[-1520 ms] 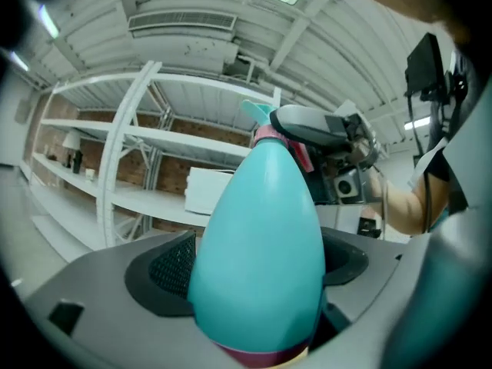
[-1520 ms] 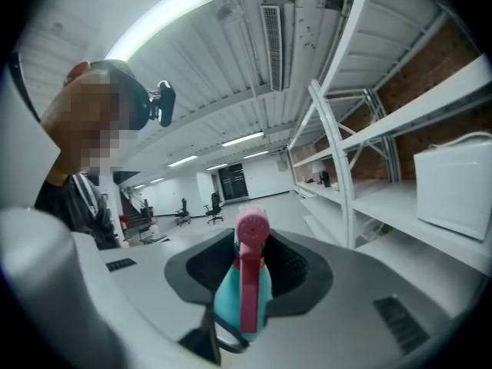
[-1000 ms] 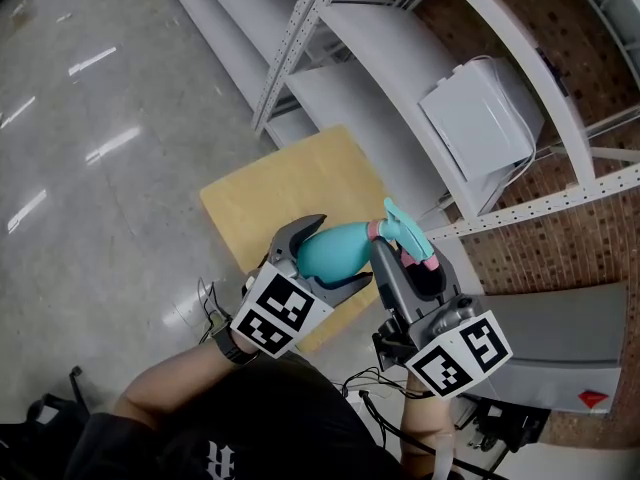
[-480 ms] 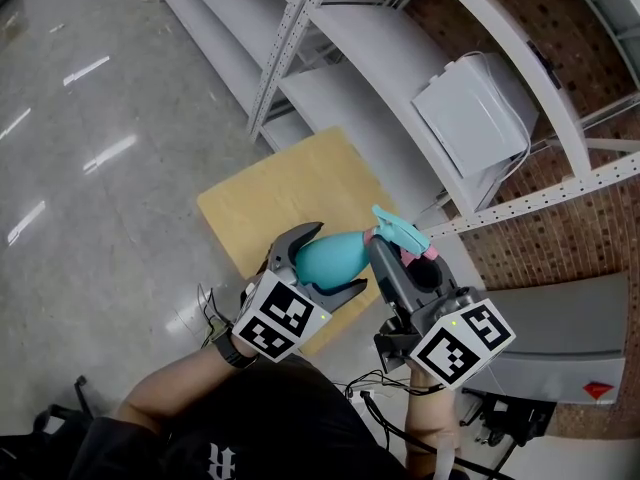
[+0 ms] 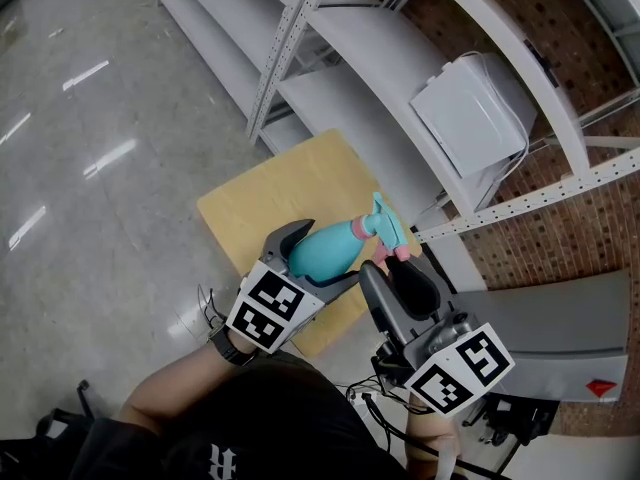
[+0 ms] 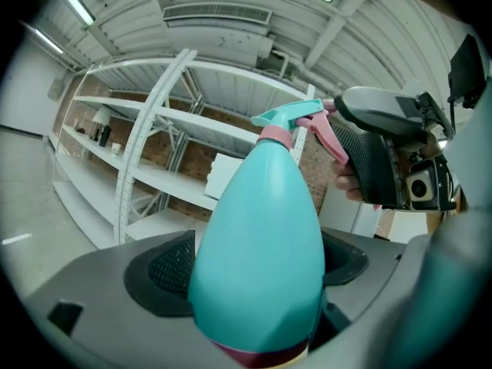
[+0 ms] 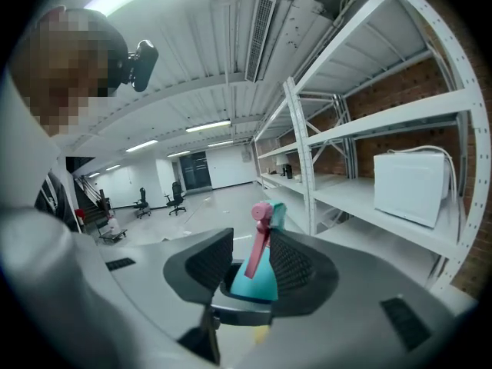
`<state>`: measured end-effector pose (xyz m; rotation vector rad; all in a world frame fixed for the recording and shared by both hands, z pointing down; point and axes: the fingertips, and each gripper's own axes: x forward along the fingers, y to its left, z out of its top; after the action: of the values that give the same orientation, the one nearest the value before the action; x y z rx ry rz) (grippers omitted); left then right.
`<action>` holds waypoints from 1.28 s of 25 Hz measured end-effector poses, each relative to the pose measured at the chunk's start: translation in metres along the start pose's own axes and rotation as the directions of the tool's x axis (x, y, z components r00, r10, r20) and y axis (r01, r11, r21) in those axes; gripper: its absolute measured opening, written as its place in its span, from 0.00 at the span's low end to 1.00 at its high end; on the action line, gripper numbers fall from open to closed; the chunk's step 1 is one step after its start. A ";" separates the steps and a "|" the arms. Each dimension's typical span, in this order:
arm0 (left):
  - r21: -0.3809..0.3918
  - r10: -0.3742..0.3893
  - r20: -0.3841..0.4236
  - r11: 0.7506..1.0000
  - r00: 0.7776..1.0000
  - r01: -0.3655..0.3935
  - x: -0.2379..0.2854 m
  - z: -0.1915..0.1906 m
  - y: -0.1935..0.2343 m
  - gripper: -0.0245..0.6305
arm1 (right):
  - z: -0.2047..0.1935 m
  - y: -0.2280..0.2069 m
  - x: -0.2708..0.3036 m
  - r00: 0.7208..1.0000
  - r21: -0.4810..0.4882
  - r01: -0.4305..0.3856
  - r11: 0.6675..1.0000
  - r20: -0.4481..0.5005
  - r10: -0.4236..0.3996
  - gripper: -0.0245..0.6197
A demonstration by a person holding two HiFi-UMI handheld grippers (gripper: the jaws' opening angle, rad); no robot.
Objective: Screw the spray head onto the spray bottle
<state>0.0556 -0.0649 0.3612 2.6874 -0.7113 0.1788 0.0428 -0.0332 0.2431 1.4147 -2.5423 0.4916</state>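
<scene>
Between the jaws of the left gripper (image 5: 320, 258), the spray bottle (image 6: 261, 237) is clamped by its body, tilted in mid-air. The right gripper (image 7: 250, 264) stands half open around the spray head (image 5: 385, 221), which sits on the bottle neck. Grip the head squarely, clear of the trigger (image 7: 257, 241), before turning. Count: two grippers, one bottle, one head.

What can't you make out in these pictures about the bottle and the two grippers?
- Threads under the pink collar: hidden in every view, so how tight the spray head sits is unknown.
- Grip of the right gripper: its view shows the spray head between the jaws, not whether the pads press it.
- Base of the spray bottle: left gripper view, cut off by the lower edge, inside the left gripper.
</scene>
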 end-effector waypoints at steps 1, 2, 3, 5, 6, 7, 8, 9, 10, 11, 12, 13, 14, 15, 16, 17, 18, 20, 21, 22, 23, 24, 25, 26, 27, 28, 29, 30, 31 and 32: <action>-0.006 -0.004 -0.002 1.000 1.000 0.004 -0.001 -0.001 0.001 0.73 | -0.001 0.003 0.001 1.000 -0.004 -0.010 1.000 -0.003 0.010 0.24; -0.014 -0.011 -0.001 1.000 1.000 0.011 -0.001 -0.001 0.000 0.73 | -0.003 0.005 0.000 1.000 -0.002 -0.024 1.000 -0.007 0.024 0.24; -0.024 -0.023 -0.001 0.999 1.000 0.023 -0.001 -0.001 -0.001 0.73 | -0.004 0.006 -0.004 0.999 0.007 -0.050 0.999 -0.008 0.050 0.24; -0.041 -0.068 -0.010 0.997 0.998 0.067 -0.003 -0.001 -0.007 0.73 | -0.001 0.011 -0.025 0.989 0.020 -0.144 0.989 0.025 0.144 0.24; -0.047 -0.104 -0.018 0.994 0.994 0.103 -0.005 -0.001 -0.011 0.73 | 0.005 0.011 -0.039 0.978 0.013 -0.198 0.980 0.065 0.196 0.23; -0.053 -0.148 -0.024 0.988 0.989 0.146 -0.010 0.001 -0.016 0.73 | 0.012 0.006 -0.052 0.964 -0.001 -0.245 0.970 0.112 0.243 0.23; -0.061 -0.199 -0.027 0.979 0.980 0.197 -0.016 0.004 -0.022 0.73 | 0.017 -0.004 -0.062 0.946 -0.014 -0.288 0.958 0.153 0.287 0.23; -0.072 -0.256 -0.027 0.965 0.966 0.253 -0.022 0.007 -0.029 0.73 | 0.019 -0.015 -0.067 0.927 -0.020 -0.332 0.943 0.180 0.330 0.23; -0.082 -0.317 -0.027 0.946 0.948 0.314 -0.028 0.011 -0.038 0.73 | 0.019 -0.024 -0.067 0.906 -0.023 -0.381 0.924 0.191 0.378 0.23; -0.088 -0.381 -0.030 0.922 0.924 0.377 -0.033 0.014 -0.048 0.73 | 0.015 -0.029 -0.063 0.883 -0.026 -0.433 0.901 0.189 0.429 0.23; -0.089 -0.441 -0.037 0.895 0.897 0.436 -0.038 0.017 -0.058 0.73 | 0.011 -0.028 -0.057 0.857 -0.033 -0.486 0.873 0.177 0.484 0.23; -0.085 -0.492 -0.047 0.869 0.869 0.488 -0.043 0.019 -0.067 0.73 | 0.007 -0.024 -0.051 0.827 -0.043 -0.541 0.840 0.157 0.540 0.23; -0.080 -0.535 -0.057 0.844 0.843 0.530 -0.047 0.021 -0.075 0.73 | 0.004 -0.016 -0.046 0.793 -0.054 -0.593 0.803 0.134 0.595 0.24; -0.077 -0.569 -0.065 0.822 0.820 0.564 -0.049 0.022 -0.082 0.73 | 0.003 -0.007 -0.043 0.758 -0.068 -0.639 0.766 0.115 0.642 0.24; -0.076 -0.598 -0.070 0.801 0.798 0.594 -0.050 0.024 -0.089 0.73 | 0.004 0.000 -0.042 0.727 -0.082 -0.674 0.734 0.103 0.679 0.24; -0.079 -0.623 -0.073 0.782 0.779 0.618 -0.050 0.024 -0.094 0.73 | 0.006 0.006 -0.042 0.700 -0.097 -0.701 0.707 0.098 0.707 0.24; -0.085 -0.643 -0.073 0.765 0.762 0.638 -0.051 0.025 -0.097 0.73 | 0.008 0.009 -0.042 0.677 -0.108 -0.721 0.684 0.099 0.729 0.24; -0.102 -0.661 -0.076 0.750 0.747 0.654 -0.052 0.023 -0.100 0.73 | 0.011 0.016 -0.042 0.642 -0.116 -0.750 0.651 0.106 0.759 0.24; -0.107 -0.660 -0.084 0.751 0.747 0.652 -0.053 0.020 -0.100 0.73 | 0.011 0.019 -0.041 0.633 -0.116 -0.758 0.642 0.106 0.767 0.24; -0.108 -0.656 -0.096 0.755 0.749 0.647 -0.053 0.017 -0.100 0.73 | 0.011 0.022 -0.040 0.628 -0.116 -0.763 0.636 0.103 0.771 0.24; -0.106 -0.652 -0.107 0.758 0.751 0.643 -0.053 0.015 -0.100 0.73 | 0.011 0.025 -0.039 0.626 -0.117 -0.764 0.635 0.102 0.773 0.24; -0.106 -0.649 -0.113 0.761 0.752 0.640 -0.052 0.013 -0.099 0.73 | 0.012 0.027 -0.038 0.628 -0.120 -0.762 0.637 0.104 0.771 0.24; -0.106 -0.645 -0.112 0.764 0.755 0.637 -0.052 0.013 -0.099 0.73 | 0.014 0.028 -0.037 0.636 -0.122 -0.754 0.645 0.111 0.764 0.24; -0.105 -0.639 -0.104 0.769 0.762 0.630 -0.052 0.014 -0.097 0.73 | 0.016 0.028 -0.035 0.651 -0.119 -0.740 0.661 0.120 0.750 0.24; -0.104 -0.629 -0.089 0.777 0.772 0.621 -0.051 0.017 -0.095 0.73 | 0.019 0.026 -0.034 0.671 -0.114 -0.721 0.684 0.132 0.729 0.24; -0.104 -0.616 -0.069 0.787 0.785 0.609 -0.049 0.020 -0.092 0.73 | 0.021 0.023 -0.032 0.695 -0.110 -0.695 0.710 0.148 0.703 0.24; -0.106 -0.602 -0.048 0.796 0.797 0.595 -0.048 0.024 -0.090 0.73 | 0.023 0.021 -0.030 0.720 -0.107 -0.666 0.738 0.169 0.673 0.24; -0.110 -0.588 -0.026 0.806 0.809 0.582 -0.048 0.027 -0.087 0.73 | 0.026 0.018 -0.028 0.743 -0.106 -0.633 0.767 0.193 0.641 0.24; -0.116 -0.575 -0.004 0.813 0.818 0.570 -0.048 0.031 -0.085 0.73 | 0.028 0.017 -0.027 0.762 -0.101 -0.603 0.792 0.222 0.608 0.24; -0.124 -0.564 0.019 0.818 0.825 0.562 -0.048 0.034 -0.082 0.73 | 0.030 0.015 -0.026 0.774 -0.089 -0.578 0.811 0.256 0.579 0.24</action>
<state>0.0564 0.0114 0.2949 2.6365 0.1049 0.0034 0.0436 -0.0169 0.2042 0.6888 -3.1993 0.3897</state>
